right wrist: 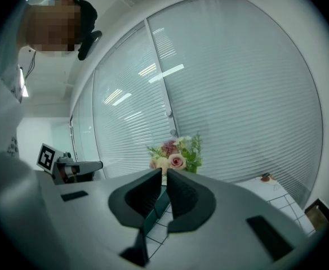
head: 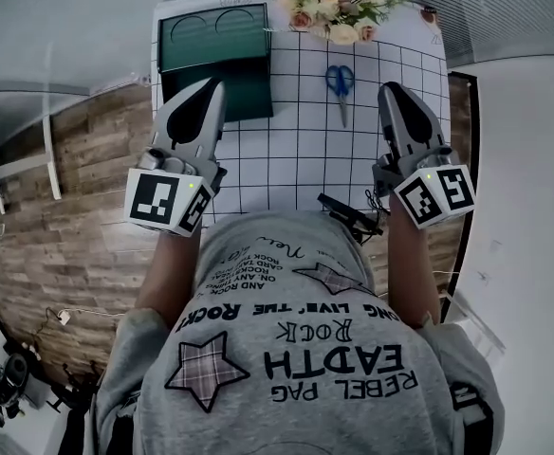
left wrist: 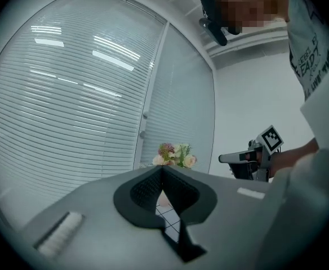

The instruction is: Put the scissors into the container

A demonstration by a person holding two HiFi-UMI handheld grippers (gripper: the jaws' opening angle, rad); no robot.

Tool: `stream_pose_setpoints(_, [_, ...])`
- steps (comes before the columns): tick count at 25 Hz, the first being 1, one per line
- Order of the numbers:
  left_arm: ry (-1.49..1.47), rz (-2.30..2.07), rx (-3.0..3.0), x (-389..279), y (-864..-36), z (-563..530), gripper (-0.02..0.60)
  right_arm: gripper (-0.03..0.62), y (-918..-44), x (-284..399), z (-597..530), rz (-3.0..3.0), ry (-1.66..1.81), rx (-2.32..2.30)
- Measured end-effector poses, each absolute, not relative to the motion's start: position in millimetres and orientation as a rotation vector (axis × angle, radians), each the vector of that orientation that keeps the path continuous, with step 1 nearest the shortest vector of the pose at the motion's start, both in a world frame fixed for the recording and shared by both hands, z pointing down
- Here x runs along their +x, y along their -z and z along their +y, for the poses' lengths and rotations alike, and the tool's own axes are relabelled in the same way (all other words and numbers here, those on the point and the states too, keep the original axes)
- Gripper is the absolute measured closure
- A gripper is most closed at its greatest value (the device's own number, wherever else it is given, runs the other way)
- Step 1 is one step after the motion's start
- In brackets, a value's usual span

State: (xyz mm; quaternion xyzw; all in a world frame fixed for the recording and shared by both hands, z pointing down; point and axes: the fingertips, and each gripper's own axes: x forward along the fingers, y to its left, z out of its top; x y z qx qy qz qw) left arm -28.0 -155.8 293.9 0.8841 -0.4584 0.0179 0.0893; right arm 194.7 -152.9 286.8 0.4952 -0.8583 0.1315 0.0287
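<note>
In the head view, a pair of blue-handled metal scissors (head: 340, 83) lies flat on the white gridded counter (head: 296, 159). They are at the upper centre-right of the frame, handles toward the top, with nothing touching them. A dark green rectangular container (head: 215, 60) sits at the counter's upper left, apart from the scissors. A bouquet of pink and cream flowers (head: 334, 3) stands at the top edge. The left claw (head: 214, 85) is clenched and empty, its tip overlapping the container's lower edge in frame. The right claw (head: 388, 89) is likewise clenched on nothing, just right of the scissors.
</note>
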Motion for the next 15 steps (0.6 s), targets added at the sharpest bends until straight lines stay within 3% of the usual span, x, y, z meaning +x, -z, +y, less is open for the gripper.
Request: stream_pose_setpoints(15, [-0.122, -1.288, 2.638, -7, -321, -165, 0.572, 0.576, -326, 194, -164, -2.581, -0.5, 1.48])
